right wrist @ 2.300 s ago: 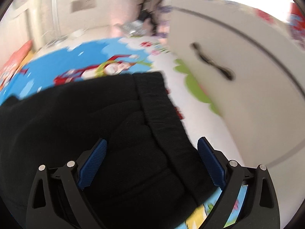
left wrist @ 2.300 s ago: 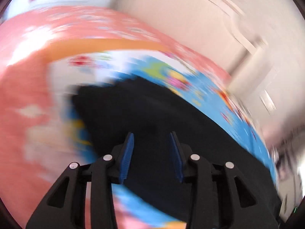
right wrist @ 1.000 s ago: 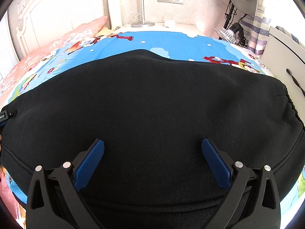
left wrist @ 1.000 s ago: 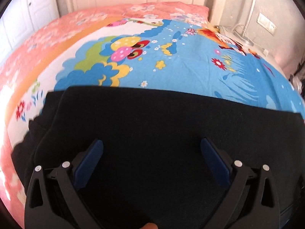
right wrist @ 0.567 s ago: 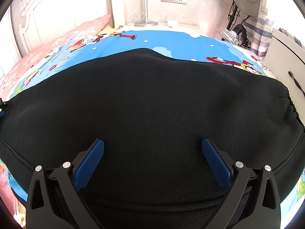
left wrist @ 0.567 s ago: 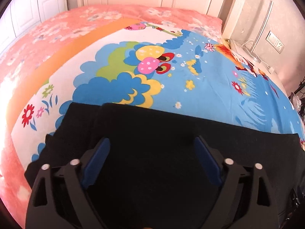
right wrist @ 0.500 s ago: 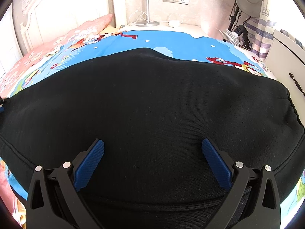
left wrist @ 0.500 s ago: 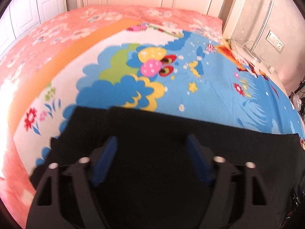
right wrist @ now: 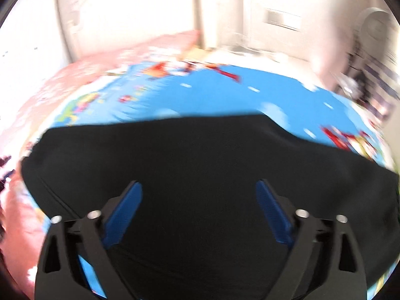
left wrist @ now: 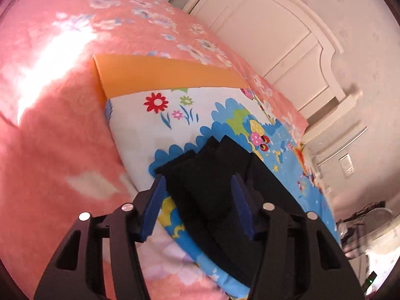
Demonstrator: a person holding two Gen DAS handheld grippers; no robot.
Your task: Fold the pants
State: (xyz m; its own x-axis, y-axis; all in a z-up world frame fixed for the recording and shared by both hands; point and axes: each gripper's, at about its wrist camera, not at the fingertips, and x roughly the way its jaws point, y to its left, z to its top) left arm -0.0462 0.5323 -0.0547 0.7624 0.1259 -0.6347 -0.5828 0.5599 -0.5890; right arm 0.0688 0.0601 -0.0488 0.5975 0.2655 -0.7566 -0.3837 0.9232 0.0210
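Observation:
Black pants (left wrist: 215,175) lie folded lengthwise on a cartoon-print sheet (left wrist: 155,130). In the left wrist view their leg ends fan out in stacked layers just ahead of my left gripper (left wrist: 197,192). Its jaws are closing, with the cuff cloth lying between and below the blue pads (left wrist: 156,200); the pads do not press on it. In the blurred right wrist view the wide body of the pants (right wrist: 200,155) fills the lower half. My right gripper (right wrist: 198,195) hovers over it, its jaws wide and closing with only flat cloth beneath.
A pink flowered blanket (left wrist: 50,100) covers the bed left of the sheet, and an orange band (left wrist: 162,75) borders the sheet. A white headboard (left wrist: 275,37) stands behind. In the right wrist view, a wall with a socket (right wrist: 282,22) and a fan (right wrist: 375,27) lie beyond the bed.
The left gripper swept left along the pants to the leg ends, rolled, and its jaws narrowed. The right gripper lifted and drew back over the pants, jaws narrowing slightly; its view is now blurred.

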